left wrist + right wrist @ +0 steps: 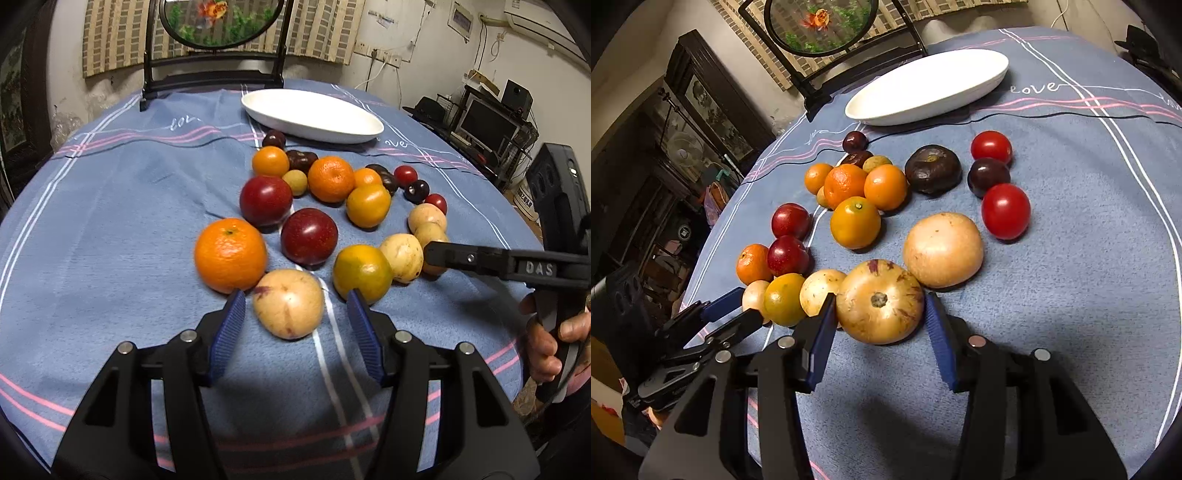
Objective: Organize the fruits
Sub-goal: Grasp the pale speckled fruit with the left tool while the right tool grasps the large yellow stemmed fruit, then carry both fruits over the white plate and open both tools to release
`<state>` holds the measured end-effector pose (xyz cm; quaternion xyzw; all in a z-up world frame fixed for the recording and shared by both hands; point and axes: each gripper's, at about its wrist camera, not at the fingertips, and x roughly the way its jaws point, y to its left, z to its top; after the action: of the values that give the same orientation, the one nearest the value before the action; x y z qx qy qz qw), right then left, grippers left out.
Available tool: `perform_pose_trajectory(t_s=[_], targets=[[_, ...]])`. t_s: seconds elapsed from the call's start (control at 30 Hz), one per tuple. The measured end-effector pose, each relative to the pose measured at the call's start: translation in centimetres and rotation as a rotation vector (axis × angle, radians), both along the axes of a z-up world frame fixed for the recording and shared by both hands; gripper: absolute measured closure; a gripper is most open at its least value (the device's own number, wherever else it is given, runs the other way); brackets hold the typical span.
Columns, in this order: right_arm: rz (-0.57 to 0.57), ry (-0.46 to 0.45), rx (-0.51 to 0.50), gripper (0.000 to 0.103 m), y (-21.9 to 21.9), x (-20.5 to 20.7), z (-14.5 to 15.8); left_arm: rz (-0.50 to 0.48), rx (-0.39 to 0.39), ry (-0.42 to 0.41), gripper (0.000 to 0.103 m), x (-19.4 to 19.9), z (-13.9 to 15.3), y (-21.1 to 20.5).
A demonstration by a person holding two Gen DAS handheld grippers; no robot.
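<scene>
Warm indoor light falls from above and behind the cameras, throwing broad dark shadows on the tablecloth (110, 229) nearest the lens. Fruit stays sharp; fisheye bends and darkens everything beyond the tablecloth's edges.

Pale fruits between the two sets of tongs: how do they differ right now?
The left fruit sits free, with gaps on both sides inside the left tongs; the right fruit is touched on both sides by the right tongs. The right fruit faces its stem scar to the camera; the left fruit shows a purple blotch. Both are pale yellow and round.
</scene>
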<state>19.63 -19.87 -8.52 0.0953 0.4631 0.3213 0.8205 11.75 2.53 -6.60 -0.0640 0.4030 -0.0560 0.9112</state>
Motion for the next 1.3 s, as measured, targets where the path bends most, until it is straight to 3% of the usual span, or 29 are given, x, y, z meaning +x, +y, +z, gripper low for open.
perform_pose_trajectory(t_s=[0.3, 0.47, 0.6, 0.67, 0.83, 0.93, 1.1, 1.3], targets=[[0.019, -0.018, 0.031, 0.056, -1.1, -1.1, 0.1, 0.007, 0.02, 0.026, 0.063, 0.6, -0.6, -0.2], [0.03, -0.064, 0.039, 0.058, -1.4, -2.0, 1.1, 0.017, 0.031, 0.015, 0.063, 0.3, -0.6, -0.4], [0.031, -0.089, -0.017, 0.058, -1.0, -2.0, 1.2, 0.017, 0.046, 0.012, 0.063, 0.3, -0.6, -0.6], [0.042, -0.065, -0.005, 0.054, -0.8, -1.8, 0.8, 0.016, 0.056, 0.011, 0.063, 0.3, -0.7, -0.7], [0.073, -0.082, -0.091, 0.05, 1.2, -1.8, 0.2, 0.018, 0.059, 0.011, 0.062, 0.3, -0.7, -0.7], [0.063, -0.127, -0.132, 0.056, 1.9, -2.0, 0.4, 0.017, 0.05, 0.01, 0.062, 0.3, -0.7, -0.6], [0.043, -0.121, -0.127, 0.058, 1.4, -1.9, 0.6, 0.017, 0.047, 0.008, 0.063, 0.3, -0.7, -0.6], [0.012, -0.171, -0.054, 0.058, -0.3, -1.9, 3.2, 0.006, 0.015, -0.028, 0.063, -0.3, 0.8, -0.3]])
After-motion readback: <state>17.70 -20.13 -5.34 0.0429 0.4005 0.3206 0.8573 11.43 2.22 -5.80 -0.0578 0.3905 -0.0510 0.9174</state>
